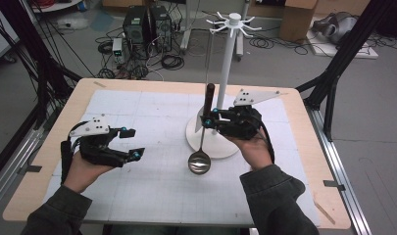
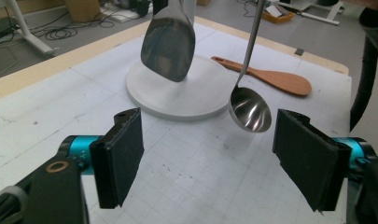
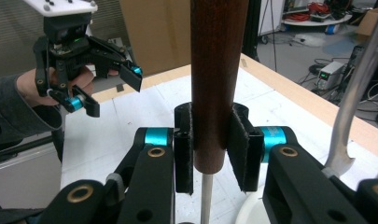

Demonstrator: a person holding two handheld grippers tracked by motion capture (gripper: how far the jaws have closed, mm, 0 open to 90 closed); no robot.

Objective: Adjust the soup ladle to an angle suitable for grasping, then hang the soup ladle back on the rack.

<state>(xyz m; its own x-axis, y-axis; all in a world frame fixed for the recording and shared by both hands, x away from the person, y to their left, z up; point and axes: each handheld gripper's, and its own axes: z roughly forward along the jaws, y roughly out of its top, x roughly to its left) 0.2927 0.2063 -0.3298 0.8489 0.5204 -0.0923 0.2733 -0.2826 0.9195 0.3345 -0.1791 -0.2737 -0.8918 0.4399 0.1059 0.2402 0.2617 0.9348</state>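
A white utensil stand (image 1: 226, 68) rises from a round base (image 1: 219, 146) at the table's middle. My right gripper (image 1: 209, 117) is shut on the dark wooden handle (image 3: 214, 74) of a steel spatula and holds it upright beside the pole. The spatula's blade (image 2: 169, 42) hangs above the base (image 2: 177, 100). A steel ladle (image 1: 199, 162) hangs close by, its bowl (image 2: 250, 110) just above the mat. My left gripper (image 1: 133, 143) stands open over the mat left of the stand, with nothing between its pads (image 2: 123, 156). In the right gripper view the left gripper (image 3: 107, 88) faces me.
A wooden spoon (image 2: 270, 80) lies flat on the mat behind the base. A white gridded mat (image 1: 152, 176) covers the wooden table (image 1: 83, 98). Computers and cables (image 1: 147, 29) sit on the floor beyond the far edge.
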